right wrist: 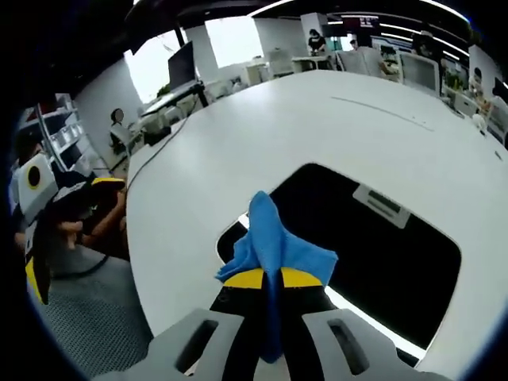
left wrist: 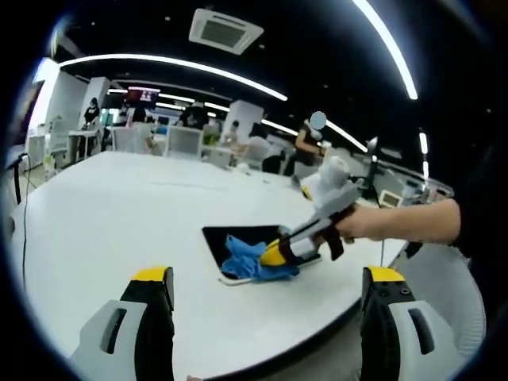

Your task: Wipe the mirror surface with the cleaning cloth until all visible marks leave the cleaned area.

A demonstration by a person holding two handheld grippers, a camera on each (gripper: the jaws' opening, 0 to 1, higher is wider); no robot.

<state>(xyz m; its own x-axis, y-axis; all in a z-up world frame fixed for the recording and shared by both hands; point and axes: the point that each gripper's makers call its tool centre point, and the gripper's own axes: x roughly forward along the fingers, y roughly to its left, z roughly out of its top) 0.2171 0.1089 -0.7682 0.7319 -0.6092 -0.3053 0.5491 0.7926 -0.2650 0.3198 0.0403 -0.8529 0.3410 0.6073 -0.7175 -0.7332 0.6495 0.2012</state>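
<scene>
A dark mirror [left wrist: 232, 237] in a white frame lies flat on the white table [left wrist: 127, 214]. My right gripper [left wrist: 274, 254], held by a hand, reaches in from the right and is shut on a blue cleaning cloth [left wrist: 244, 260] that rests on the mirror's near edge. In the right gripper view the jaws of the right gripper [right wrist: 270, 281] pinch the cloth [right wrist: 274, 242] over the near left corner of the mirror [right wrist: 381, 254]. My left gripper [left wrist: 269, 275] stands open, well back from the mirror and over the table's edge. It also appears off the table as the left gripper [right wrist: 59, 208].
The table's rounded edge [right wrist: 151, 270] runs close to the mirror, with grey floor [right wrist: 87, 317] beyond it. Desks, chairs and several people [left wrist: 305, 143] stand in the office behind the table. A faint seam [right wrist: 381, 111] crosses the tabletop farther out.
</scene>
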